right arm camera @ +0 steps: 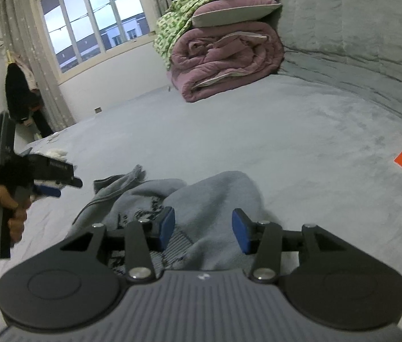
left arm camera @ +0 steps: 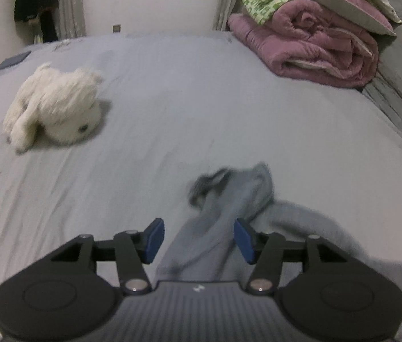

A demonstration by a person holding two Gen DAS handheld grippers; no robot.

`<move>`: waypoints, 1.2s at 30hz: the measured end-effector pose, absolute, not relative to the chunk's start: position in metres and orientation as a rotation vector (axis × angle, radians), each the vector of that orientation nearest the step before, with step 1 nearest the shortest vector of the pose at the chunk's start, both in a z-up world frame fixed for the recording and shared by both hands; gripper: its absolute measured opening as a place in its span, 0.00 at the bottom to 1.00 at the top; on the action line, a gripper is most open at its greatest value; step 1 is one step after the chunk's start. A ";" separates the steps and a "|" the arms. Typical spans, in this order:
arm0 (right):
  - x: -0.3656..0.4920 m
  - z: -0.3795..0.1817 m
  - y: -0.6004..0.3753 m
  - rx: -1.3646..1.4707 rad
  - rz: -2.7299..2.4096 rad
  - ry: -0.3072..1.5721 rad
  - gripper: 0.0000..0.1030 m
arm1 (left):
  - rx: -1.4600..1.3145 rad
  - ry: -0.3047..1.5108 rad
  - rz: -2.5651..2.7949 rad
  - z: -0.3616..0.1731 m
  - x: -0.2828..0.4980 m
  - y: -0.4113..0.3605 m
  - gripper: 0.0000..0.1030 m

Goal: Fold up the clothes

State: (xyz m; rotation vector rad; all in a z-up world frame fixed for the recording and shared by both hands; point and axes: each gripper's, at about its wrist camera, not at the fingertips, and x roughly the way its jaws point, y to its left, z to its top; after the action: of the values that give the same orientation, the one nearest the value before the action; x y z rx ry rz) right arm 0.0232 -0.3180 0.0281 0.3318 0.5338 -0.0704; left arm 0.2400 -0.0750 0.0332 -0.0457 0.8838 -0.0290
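Left gripper (left arm camera: 199,240) jaws parted about halfway, grey sweater (left arm camera: 223,213) sleeve lying loose between, unpinched. Right gripper (right arm camera: 203,230) likewise parted, angled down over sweater, nothing gripped.

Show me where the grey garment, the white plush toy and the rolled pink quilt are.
grey garment (right arm camera: 218,193): right wrist view, on its raised fold.
white plush toy (left arm camera: 55,105): left wrist view, on its furry body.
rolled pink quilt (right arm camera: 223,59): right wrist view, on the roll's end.
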 end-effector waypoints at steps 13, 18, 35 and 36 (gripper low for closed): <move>0.005 0.032 -0.299 0.305 0.050 0.579 0.48 | -0.104 0.988 -0.026 0.016 0.153 -0.048 0.54; -0.001 0.029 -0.283 0.262 0.109 0.599 0.49 | -0.134 1.011 -0.030 0.010 0.123 -0.040 0.54; -0.029 -0.005 -0.252 0.089 0.312 0.717 0.51 | -0.366 1.112 -0.084 -0.015 0.027 -0.012 0.54; -0.032 -0.006 -0.250 0.074 0.328 0.722 0.51 | -0.399 1.114 -0.096 -0.016 0.023 -0.011 0.54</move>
State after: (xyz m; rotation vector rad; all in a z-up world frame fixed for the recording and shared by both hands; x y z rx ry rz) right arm -0.0321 -0.2502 -0.0064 0.0741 0.7216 0.3275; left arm 0.0226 -0.0109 -0.0160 -0.3995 1.1138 -0.0960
